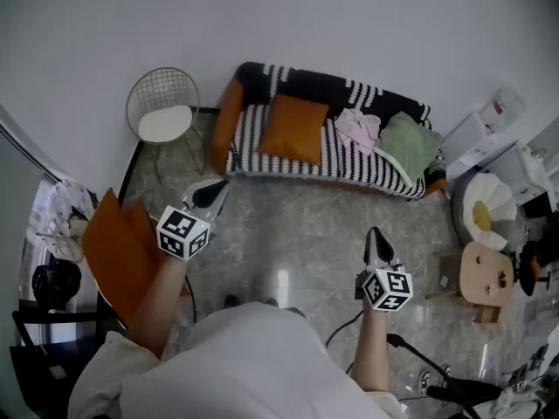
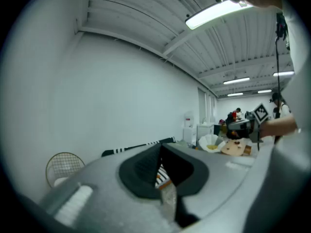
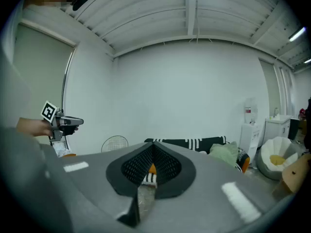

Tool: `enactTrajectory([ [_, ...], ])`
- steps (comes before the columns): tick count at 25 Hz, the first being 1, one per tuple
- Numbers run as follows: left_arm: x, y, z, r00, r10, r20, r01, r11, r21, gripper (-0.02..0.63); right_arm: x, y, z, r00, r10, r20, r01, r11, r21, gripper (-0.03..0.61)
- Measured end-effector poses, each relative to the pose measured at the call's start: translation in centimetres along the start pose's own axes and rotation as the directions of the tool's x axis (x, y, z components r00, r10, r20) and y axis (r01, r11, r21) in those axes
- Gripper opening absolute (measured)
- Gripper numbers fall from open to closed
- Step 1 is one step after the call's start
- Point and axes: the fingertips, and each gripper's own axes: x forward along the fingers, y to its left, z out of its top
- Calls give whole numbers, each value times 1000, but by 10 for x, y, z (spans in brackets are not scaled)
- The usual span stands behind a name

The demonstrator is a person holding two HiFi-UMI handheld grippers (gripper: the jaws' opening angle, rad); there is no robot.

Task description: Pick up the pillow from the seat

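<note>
An orange pillow [image 1: 294,129] leans against the back of a black-and-white striped sofa [image 1: 349,168], towards its left end. My left gripper [image 1: 212,194] is shut and holds nothing; it hangs over the floor just short of the sofa's left front corner. Further back from the sofa, over the floor, my right gripper [image 1: 376,236] is shut and holds nothing. In the right gripper view a sliver of the orange pillow [image 3: 151,169] shows below the closed jaws [image 3: 153,147]. The left gripper view looks past its closed jaws [image 2: 160,152] at the sofa [image 2: 141,147].
A pink cloth [image 1: 359,129] and a green cushion [image 1: 410,145] lie on the sofa's right half, and an orange bolster [image 1: 228,122] stands at its left end. A wire chair [image 1: 163,110] is at the left, an orange seat [image 1: 118,251] beside my left arm, a wooden stool [image 1: 486,273] at the right.
</note>
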Motion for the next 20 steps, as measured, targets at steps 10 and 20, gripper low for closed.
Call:
enactTrajectory([
  [10, 3, -11, -2, 1000, -2, -5, 2, 1000, 5, -2, -7, -6, -1, 1000, 5, 5, -5, 1000, 5, 3],
  [20, 1, -23, -5, 1000, 4, -12, -4, 1000, 3, -2, -15, -12, -5, 1000, 10, 1, -10, 1000, 17, 3],
])
